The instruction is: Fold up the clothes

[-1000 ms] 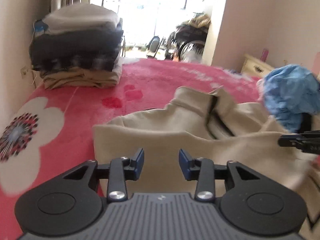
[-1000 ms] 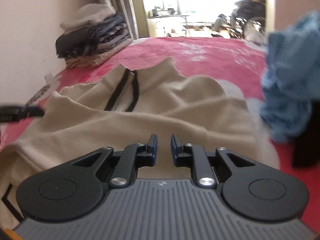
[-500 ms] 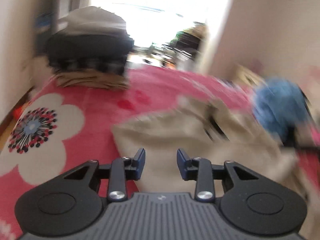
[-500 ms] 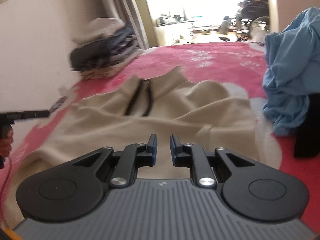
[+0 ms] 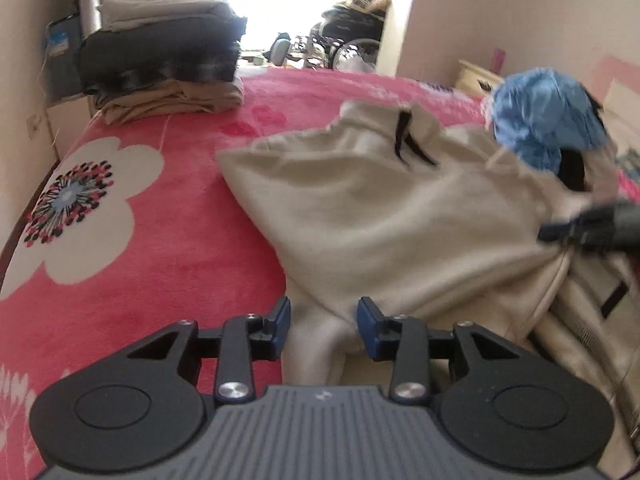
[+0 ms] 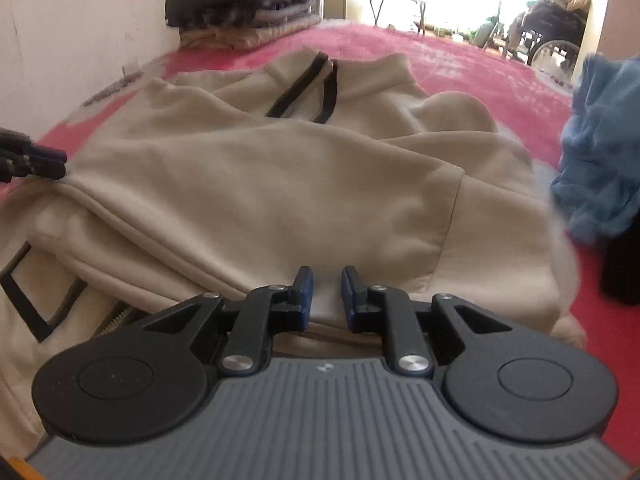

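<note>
Two tools (image 5: 323,316) (image 6: 326,294) hover unclamped over the beige jacket (image 6: 280,184).

Pink flowered bed cover (image 5: 168,248): beige jacket (image 5: 380,216), blue garment (image 5: 548,120), folded stack (image 5: 168,64).

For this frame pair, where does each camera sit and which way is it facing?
Left wrist: on the left tongs, aimed down across the beige jacket on the pink blanket; the right tongs' tip shows at right.
Right wrist: on the right tongs, looking over the jacket toward the bright doorway; the left tongs' tip shows at left.
Shared: jacket, folded stack, blue garment.
</note>
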`<state>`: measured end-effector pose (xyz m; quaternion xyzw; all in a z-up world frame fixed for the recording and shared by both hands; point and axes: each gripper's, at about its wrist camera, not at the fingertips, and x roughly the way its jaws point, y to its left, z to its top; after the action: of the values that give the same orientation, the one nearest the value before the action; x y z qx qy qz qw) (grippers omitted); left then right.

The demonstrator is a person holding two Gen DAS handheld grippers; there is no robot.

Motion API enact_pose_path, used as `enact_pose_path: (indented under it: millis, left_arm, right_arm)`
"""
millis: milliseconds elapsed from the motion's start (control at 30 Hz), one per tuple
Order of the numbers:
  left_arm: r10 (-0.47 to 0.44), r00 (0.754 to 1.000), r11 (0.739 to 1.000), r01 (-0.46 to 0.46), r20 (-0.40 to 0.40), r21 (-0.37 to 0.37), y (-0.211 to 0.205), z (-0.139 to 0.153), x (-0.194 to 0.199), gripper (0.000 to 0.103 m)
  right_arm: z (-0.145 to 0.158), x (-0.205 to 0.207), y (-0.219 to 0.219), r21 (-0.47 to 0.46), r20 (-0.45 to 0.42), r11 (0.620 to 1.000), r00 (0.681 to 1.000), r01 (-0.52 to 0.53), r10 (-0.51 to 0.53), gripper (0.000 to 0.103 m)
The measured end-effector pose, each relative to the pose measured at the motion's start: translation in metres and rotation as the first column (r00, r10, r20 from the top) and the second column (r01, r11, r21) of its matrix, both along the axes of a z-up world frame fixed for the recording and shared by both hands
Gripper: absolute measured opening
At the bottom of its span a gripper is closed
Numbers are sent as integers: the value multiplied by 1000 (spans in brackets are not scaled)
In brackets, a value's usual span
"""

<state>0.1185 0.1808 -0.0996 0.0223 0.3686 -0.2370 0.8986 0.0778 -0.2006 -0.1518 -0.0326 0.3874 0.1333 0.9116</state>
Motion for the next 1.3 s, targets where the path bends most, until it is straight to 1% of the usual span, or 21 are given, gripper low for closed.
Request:
enact_pose_path:
  millis: [33, 100, 133, 200, 300, 400, 533, 567, 667, 767, 833, 867, 933, 967, 1033, 1100, 1133, 1167, 1200, 1267, 1300]
  left_arm:
    - [12, 1000, 1000, -12, 19, -19, 0, 7, 5, 44]
    - [28, 998, 998, -25, 55, -51, -7, 19, 22, 64]
    - [30, 997, 998, -26, 71, -63, -15, 24, 36, 66]
    - [35, 997, 996, -28, 74, -89, -35, 27, 68, 68]
    - [54, 998, 988, -51, 12, -145, -74, 19, 127, 68]
    - [89, 994, 970, -101, -64, -220, -106, 7, 178, 66]
    - [106, 986, 951, -139, -131, -277, -137, -6, 224, 68]
    - [123, 980, 945, -164, -158, -283, -142, -11, 234, 68]
    - [87, 961, 928, -174, -262, -328, -153, -26, 259, 68]
    - [109, 937, 900, -235, -331, -368, -156, -41, 272, 60]
    - [124, 931, 886, -260, -343, -385, -159, -49, 274, 45]
    - [133, 931, 881, -268, -341, -389, -160, -51, 274, 28]
    - [162, 942, 886, -270, -294, -378, -164, -49, 268, 17]
    - [162, 956, 893, -247, -243, -377, -167, -44, 262, 13]
    - [124, 988, 919, -151, -95, -364, -171, -28, 238, 9]
    - [39, 996, 954, -12, 84, -301, -178, -12, 206, 8]
    - [-19, 984, 967, 63, 176, -247, -182, -5, 188, 8]
    - [-85, 959, 978, 132, 270, -163, -187, -1, 170, 8]
    - [-148, 933, 979, 185, 329, -85, -191, -2, 154, 8]
    - [-278, 864, 959, 272, 420, 75, -198, -5, 122, 8]
    - [-310, 845, 950, 292, 434, 111, -198, -7, 114, 8]
  right_arm:
    - [1, 1, -3, 22, -1, 1000, 1000, 7, -7, 15]
    - [19, 10, -7, 63, -18, 998, 999, 28, -27, 16]
    - [29, 14, -12, 116, 10, 993, 999, 30, -31, 16]
    - [43, 34, -20, 212, 33, 977, 999, 19, -26, 18]
    - [53, 82, -29, 246, 53, 969, 998, 27, -41, 18]
    - [48, 138, -36, 334, -2, 939, 996, 81, -85, 19]
    - [40, 186, -28, 400, -43, 910, 994, 106, -96, 19]
    - [38, 195, -25, 397, -48, 911, 994, 107, -96, 17]
    - [27, 219, -19, 395, -91, 909, 991, 129, -101, 15]
    - [12, 235, -16, 393, -152, 906, 983, 159, -107, 13]
    - [-1, 245, -16, 391, -209, 898, 970, 202, -127, 11]
    - [-8, 247, -18, 402, -230, 887, 963, 226, -141, 8]
    - [-20, 249, -22, 432, -263, 861, 951, 269, -165, 3]
    - [-22, 249, -24, 449, -270, 848, 947, 283, -174, 2]
    - [-25, 247, -27, 474, -278, 828, 943, 300, -183, 1]
    - [-25, 246, -27, 471, -264, 835, 949, 283, -173, 1]
    - [-24, 244, -26, 467, -254, 841, 953, 273, -168, 1]
    - [-18, 241, -27, 463, -230, 850, 960, 250, -157, 1]
    - [-12, 237, -27, 459, -204, 859, 968, 227, -146, 1]
    - [1, 230, -27, 448, -153, 876, 981, 179, -122, 6]
    - [8, 226, -28, 441, -128, 884, 986, 156, -110, 7]
